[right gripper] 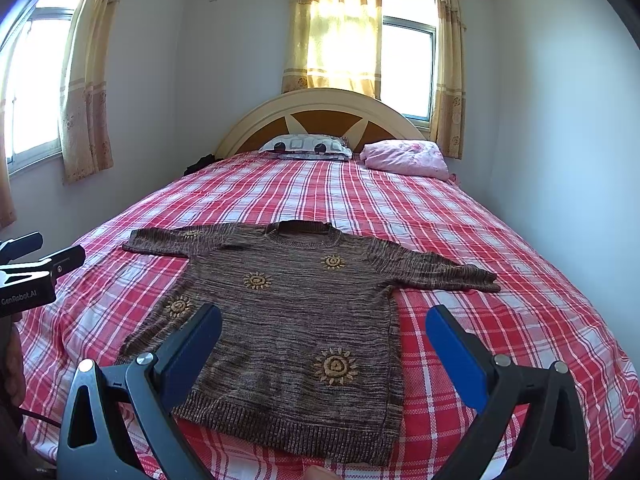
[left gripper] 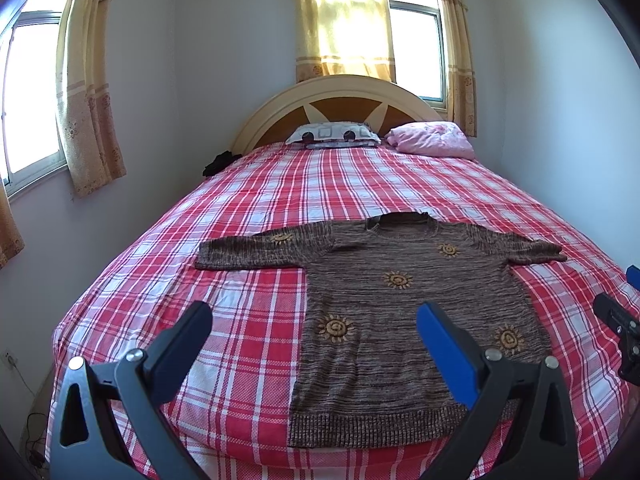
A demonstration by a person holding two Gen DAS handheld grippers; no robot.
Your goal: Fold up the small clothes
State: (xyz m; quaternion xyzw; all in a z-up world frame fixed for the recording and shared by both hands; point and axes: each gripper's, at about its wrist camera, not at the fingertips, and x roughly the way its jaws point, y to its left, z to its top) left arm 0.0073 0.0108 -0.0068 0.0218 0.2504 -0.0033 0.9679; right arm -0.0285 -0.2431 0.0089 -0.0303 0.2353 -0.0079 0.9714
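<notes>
A brown knit sweater (left gripper: 400,312) with yellow sun motifs lies flat and face up on the red plaid bedspread (left gripper: 248,320), both sleeves spread out sideways, hem toward me. My left gripper (left gripper: 314,320) hovers open above the sweater's lower left edge, nothing between its fingers. In the right wrist view the same sweater (right gripper: 288,320) lies spread out, and my right gripper (right gripper: 324,324) hangs open over its lower half, apart from the cloth. The left gripper (right gripper: 44,256) shows at that view's left edge; the right gripper's fingers (left gripper: 616,316) show at the left wrist view's right edge.
A patterned pillow (left gripper: 334,133) and a pink bundle (left gripper: 430,140) lie at the curved headboard (left gripper: 340,92). A dark item (left gripper: 218,162) sits at the bed's far left corner. Walls stand close on both sides. Curtained windows (left gripper: 32,92) are behind and left. A person's hand (right gripper: 14,364) shows low left.
</notes>
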